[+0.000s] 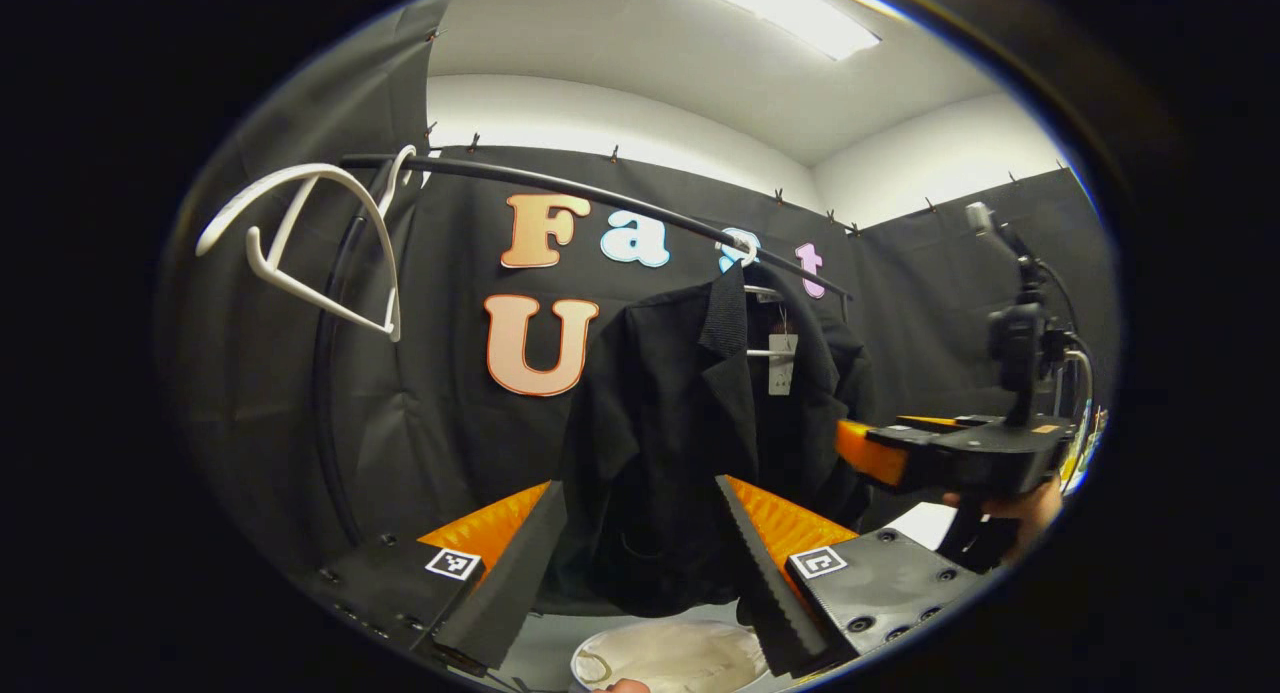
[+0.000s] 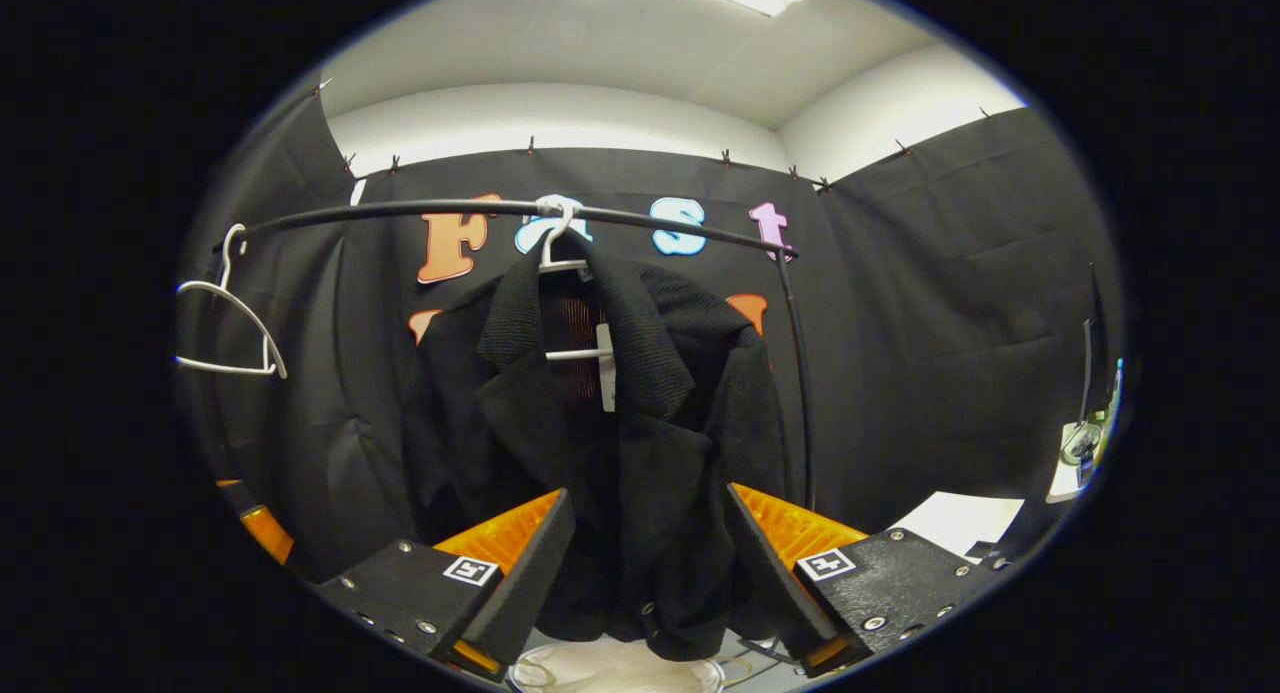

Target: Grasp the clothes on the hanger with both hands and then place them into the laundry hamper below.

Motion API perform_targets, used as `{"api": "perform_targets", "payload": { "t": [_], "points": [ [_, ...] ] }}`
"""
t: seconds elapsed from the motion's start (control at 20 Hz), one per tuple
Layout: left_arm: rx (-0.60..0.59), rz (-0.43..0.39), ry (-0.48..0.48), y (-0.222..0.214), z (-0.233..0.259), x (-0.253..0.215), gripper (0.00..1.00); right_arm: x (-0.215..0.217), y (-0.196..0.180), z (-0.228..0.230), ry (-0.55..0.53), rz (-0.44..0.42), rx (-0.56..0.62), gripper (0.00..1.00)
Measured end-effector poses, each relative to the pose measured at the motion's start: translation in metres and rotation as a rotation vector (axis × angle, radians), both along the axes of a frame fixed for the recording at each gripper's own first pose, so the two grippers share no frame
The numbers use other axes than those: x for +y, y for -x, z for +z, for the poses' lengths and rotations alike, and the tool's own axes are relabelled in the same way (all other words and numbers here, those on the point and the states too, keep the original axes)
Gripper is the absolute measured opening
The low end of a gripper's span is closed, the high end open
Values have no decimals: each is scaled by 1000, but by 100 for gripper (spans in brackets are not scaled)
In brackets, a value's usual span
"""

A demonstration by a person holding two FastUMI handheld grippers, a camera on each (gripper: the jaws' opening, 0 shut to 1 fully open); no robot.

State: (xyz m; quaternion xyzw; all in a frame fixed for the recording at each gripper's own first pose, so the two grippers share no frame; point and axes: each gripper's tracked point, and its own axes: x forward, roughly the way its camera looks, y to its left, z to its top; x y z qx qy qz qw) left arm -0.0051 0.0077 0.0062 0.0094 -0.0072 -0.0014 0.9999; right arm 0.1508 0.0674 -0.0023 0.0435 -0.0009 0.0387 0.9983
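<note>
Left gripper view has the black jacket (image 1: 690,443) hanging from its white hanger (image 1: 762,293) toward the right end of the rail (image 1: 560,185), and the left gripper (image 1: 640,563) is up in front of it with fingers spread wide, nothing between them yet, the garment's lower half framed in the gap but whether cloth touches either finger is hard to call. Off to the right, the right gripper (image 1: 860,451) comes in side-on, held by a hand (image 1: 1020,508), its tip near the jacket's edge. Right gripper view faces the jacket (image 2: 620,443) nearly square on, its own fingers also apart around the hem, the right gripper (image 2: 650,573) holding nothing. The step in hand looks like the approach to a two-handed grasp, and to do it well each claw should push in so a good fold of fabric sits deep between the fingers, one on each side of the front, before closing; then lift up to free the shoulders off the hanger rather than tugging down. Below, the pale rim of the laundry hamper (image 1: 672,658) peeks up at the bottom edge, directly under the jacket. An empty hanger (image 1: 300,243) hangs at the rail's left end. Left gripper view gives the partner gripper and hand; right gripper view gives the open collar and hanger hook (image 2: 556,235) on the rail.
</note>
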Motion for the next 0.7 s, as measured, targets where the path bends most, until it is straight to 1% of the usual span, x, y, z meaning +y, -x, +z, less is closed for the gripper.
{"api": "perform_targets", "payload": {
  "t": [0.15, 0.2, 0.25, 0.3, 0.4, 0.45, 0.5, 0.55, 0.6, 0.7],
  "points": [
    [-5, 13, -6, -6, 2, 5, 100, 5, -49, -15, -17, -25, 25, 93],
    [-5, 15, -5, -9, 2, 5, 96, 8, -67, -21, -2, -30, 29, 93],
    [-4, 17, -5, -13, 2, 5, 100, 11, -83, -27, 17, -28, 34, 93],
    [-6, 18, -7, -15, 1, 5, 96, 16, -96, -36, 43, -21, 44, 92],
    [0, 22, -9, -20, -1, 5, 96, 13, -125, -57, 116, -36, 76, 93],
    [4, 23, -4, -22, -3, 5, 96, 4, -136, -66, 150, -56, 82, 93],
    [4, 20, 1, -25, -4, 3, 100, -5, -139, -71, 166, -60, 85, 94],
    [7, 15, 6, -30, -6, 0, 100, -12, -141, -75, 162, -51, 89, 93],
    [14, 8, 14, -35, -8, -2, 96, -22, -145, -73, 155, -53, 86, 92],
    [22, -18, 38, -48, -12, -14, 96, -44, -143, -60, 123, -82, 83, 55]
  ]
}}
